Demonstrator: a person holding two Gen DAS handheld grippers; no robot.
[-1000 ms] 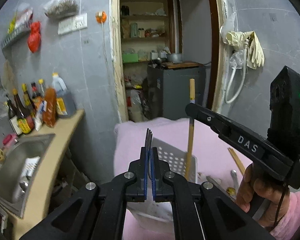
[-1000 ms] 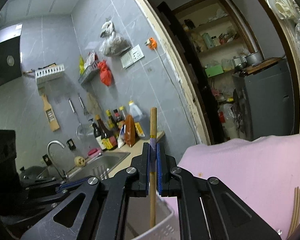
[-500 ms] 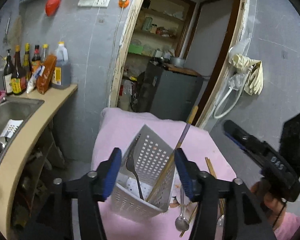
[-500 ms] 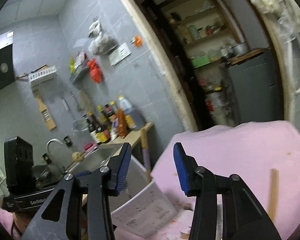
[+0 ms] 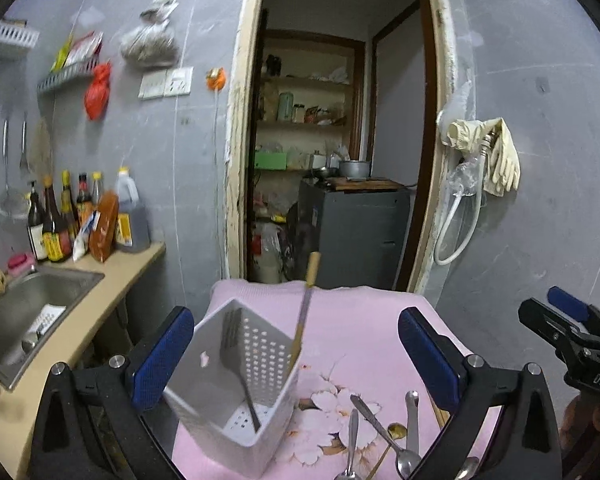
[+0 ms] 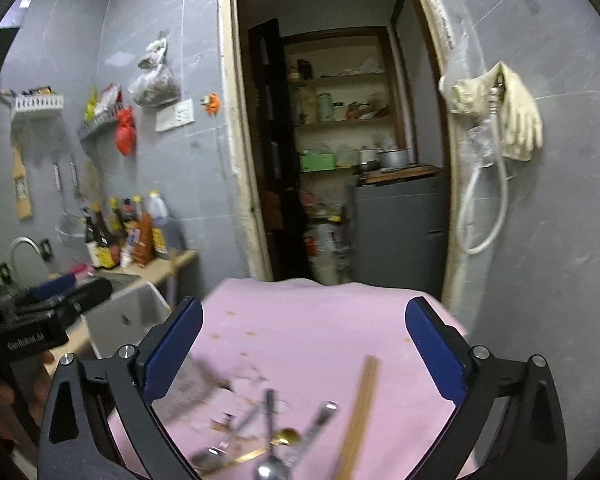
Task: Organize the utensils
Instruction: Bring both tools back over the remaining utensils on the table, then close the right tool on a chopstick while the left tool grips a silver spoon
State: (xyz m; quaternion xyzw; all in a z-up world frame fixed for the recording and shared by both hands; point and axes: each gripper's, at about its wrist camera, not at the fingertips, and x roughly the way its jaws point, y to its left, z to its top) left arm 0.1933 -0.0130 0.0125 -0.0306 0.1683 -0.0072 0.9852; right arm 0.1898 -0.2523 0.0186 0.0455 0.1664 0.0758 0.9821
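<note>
- Left wrist view: left gripper (image 5: 294,354) spread wide, jaws opening, nothing pinched; white perforated utensil basket (image 5: 240,380) sits between the blue pads at lower centre, untouched.
- Basket rests on the pink cloth (image 5: 364,332) covering the tabletop; a fork (image 5: 236,364) stands inside it, and a wooden-handled utensil (image 5: 304,312) leans on its right rim.
- Loose spoons (image 5: 380,436) lie on the cloth at lower right of the frame.
- Right wrist view: right gripper (image 6: 304,356) also spread, jaws opening, empty; blurred.
- Wooden chopsticks (image 6: 360,412) and metal cutlery (image 6: 272,436) lie on the cloth at lower centre.
- Sink (image 5: 28,320) and sauce bottles (image 5: 72,220) at left.
</note>
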